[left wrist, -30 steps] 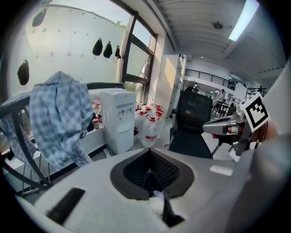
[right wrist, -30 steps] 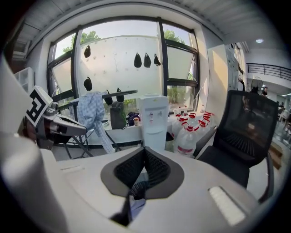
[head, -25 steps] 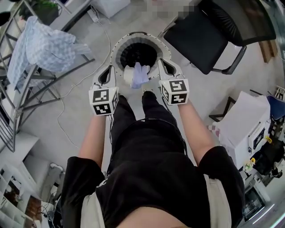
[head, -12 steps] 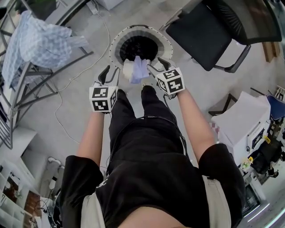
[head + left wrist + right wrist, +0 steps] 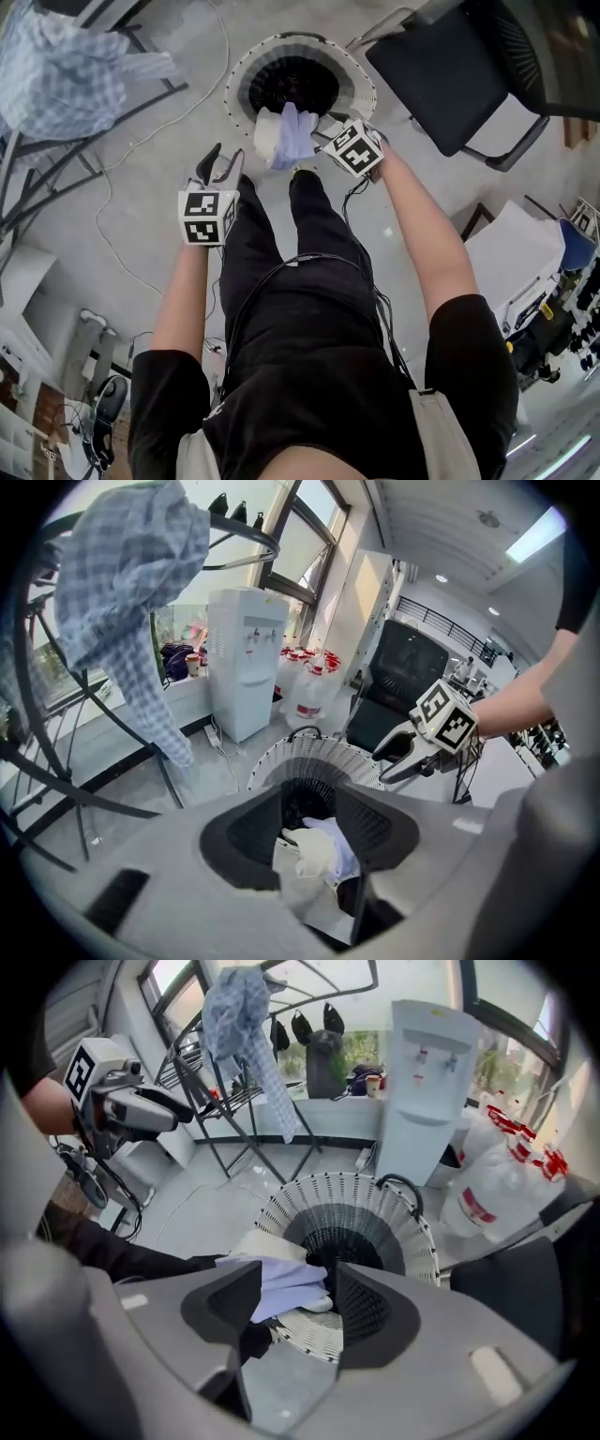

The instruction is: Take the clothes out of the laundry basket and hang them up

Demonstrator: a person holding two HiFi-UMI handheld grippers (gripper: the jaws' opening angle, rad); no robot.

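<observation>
laundry basket (image 5: 362, 86), pale clothes (image 5: 286, 139) draped over rim

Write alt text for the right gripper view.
The right claw, jaws just opened, points at pale clothes draped over a laundry basket, framed between the jaws, ungripped. Behind: left claw, also just opened, empty, a hanging checked shirt, a water dispenser.

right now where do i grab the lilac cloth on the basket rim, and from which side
Grip the lilac cloth at its fold humped over the near rim of the basket, coming down from the person's side: it stands proud there, beside the cream cloth.
</observation>
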